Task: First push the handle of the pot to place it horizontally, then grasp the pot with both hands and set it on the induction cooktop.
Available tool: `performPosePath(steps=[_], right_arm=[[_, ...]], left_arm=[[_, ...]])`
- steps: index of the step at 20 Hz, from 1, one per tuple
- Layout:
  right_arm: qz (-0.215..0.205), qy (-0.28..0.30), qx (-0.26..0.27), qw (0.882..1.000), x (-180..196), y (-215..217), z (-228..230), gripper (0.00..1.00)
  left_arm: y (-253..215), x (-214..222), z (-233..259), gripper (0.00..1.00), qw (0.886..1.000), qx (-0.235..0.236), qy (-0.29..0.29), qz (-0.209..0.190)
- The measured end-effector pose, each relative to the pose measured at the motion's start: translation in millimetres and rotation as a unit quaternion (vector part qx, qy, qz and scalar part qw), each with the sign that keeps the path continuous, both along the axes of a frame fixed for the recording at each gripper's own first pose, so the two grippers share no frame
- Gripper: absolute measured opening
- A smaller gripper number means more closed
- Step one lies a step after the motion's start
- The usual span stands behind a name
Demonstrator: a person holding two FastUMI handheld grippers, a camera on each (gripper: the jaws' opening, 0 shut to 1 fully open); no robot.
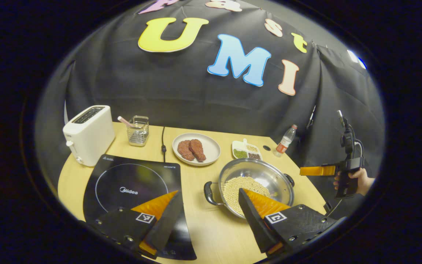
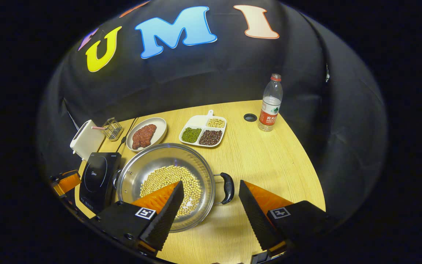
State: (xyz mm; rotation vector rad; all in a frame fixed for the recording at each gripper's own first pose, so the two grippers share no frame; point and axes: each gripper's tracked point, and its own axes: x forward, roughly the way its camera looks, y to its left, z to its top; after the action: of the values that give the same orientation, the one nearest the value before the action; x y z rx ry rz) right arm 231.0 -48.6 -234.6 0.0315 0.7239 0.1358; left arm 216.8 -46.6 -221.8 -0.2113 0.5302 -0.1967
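Pot: a shiny steel pot (image 2: pixel 167 183) sits low and left of centre in the right gripper view, on the wooden table (image 2: pixel 269 161), just beside the induction cooktop (image 2: pixel 97 176) at its left. In the left gripper view it lies right of centre.
Pot contents: a layer of pale round beans (image 2: pixel 167 179) covers much of the bottom.
Pot handles: two dark loop handles; one (image 2: pixel 228 187) points to the right in the right gripper view, the other (image 1: pixel 209 193) faces the cooktop in the left gripper view.
Divided dish: a white three-part dish (image 2: pixel 203 132) above the pot holds green beans, dark red beans and pale beans, each in its own compartment.
Plate: a round plate (image 2: pixel 147 134) at the dish's left carries two pieces of reddish-brown meat.
Wire basket: beside the white toaster (image 1: pixel 88 134) at upper left, a small basket (image 1: pixel 138 130) holds a pink stick.
Bottle: a clear bottle (image 2: pixel 270 102) with a red cap stands upright at upper right.
Left gripper (image 1: pixel 209 201): jaws spread wide, above the table between cooktop and pot, holding nothing.
Right gripper (image 2: pixel 211 196): jaws spread wide either side of the pot's right handle, not touching it.
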Motion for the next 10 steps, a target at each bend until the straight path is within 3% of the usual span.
performPosePath(steps=[7, 8, 10], right_arm=[[0.004, 0.026, 0.006, 1.000, 28, -6, -48, 0.94], [0.000, 0.032, 0.017, 0.999, 29, -3, -54, 0.99], [-0.003, 0.043, 0.045, 0.998, 29, 1, -67, 0.94]], left_arm=[[-32, 55, -43, 0.93, 0.999, -0.010, 0.021, -0.024], [-32, 60, -50, 0.93, 0.999, -0.003, 0.025, -0.024], [-39, 69, -65, 0.93, 0.999, 0.005, 0.035, -0.031]])
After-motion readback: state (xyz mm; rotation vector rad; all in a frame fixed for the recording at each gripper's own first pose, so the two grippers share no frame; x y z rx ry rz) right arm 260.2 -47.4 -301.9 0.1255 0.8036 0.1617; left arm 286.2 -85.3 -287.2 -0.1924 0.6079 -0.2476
